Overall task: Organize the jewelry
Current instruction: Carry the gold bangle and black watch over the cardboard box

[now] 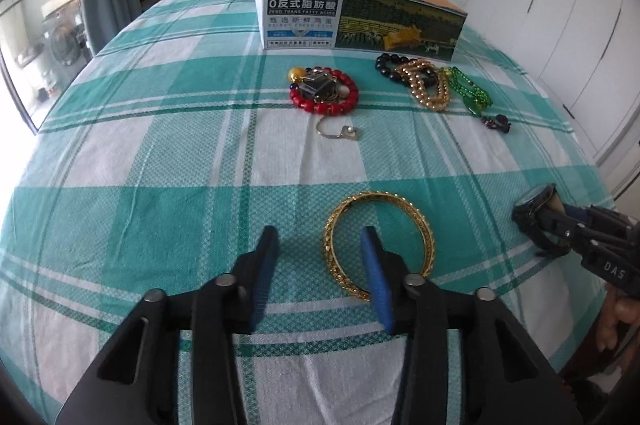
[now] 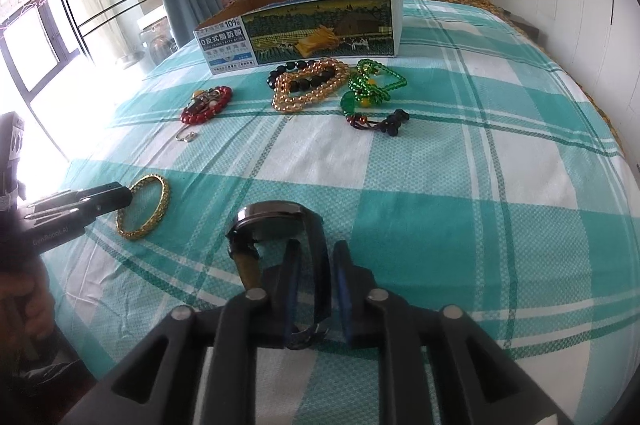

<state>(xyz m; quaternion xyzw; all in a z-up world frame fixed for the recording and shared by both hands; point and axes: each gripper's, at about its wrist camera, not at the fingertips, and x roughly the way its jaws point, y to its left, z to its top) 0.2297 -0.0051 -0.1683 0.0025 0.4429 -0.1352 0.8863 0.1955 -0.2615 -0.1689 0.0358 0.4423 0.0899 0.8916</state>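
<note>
Both grippers are mid-pickup on the bed (image 1: 160, 153): the left gripper (image 1: 318, 267) straddles the gold bangle (image 1: 380, 241) ungripped, the right gripper (image 2: 316, 289) straddles the watch (image 2: 276, 221) strap unclamped; next, clench and carry to the box (image 2: 304, 21).

The left tool (image 1: 318, 257) hovers with jaws apart over the green-checked bed (image 1: 160, 153), its right pad inside the gold bangle (image 1: 380, 245). At the right edge, the right tool (image 1: 560, 225) straddles a black watch (image 1: 534, 211). Beaded bracelets (image 1: 428, 85) lie before a cardboard box (image 1: 360, 17).
</note>
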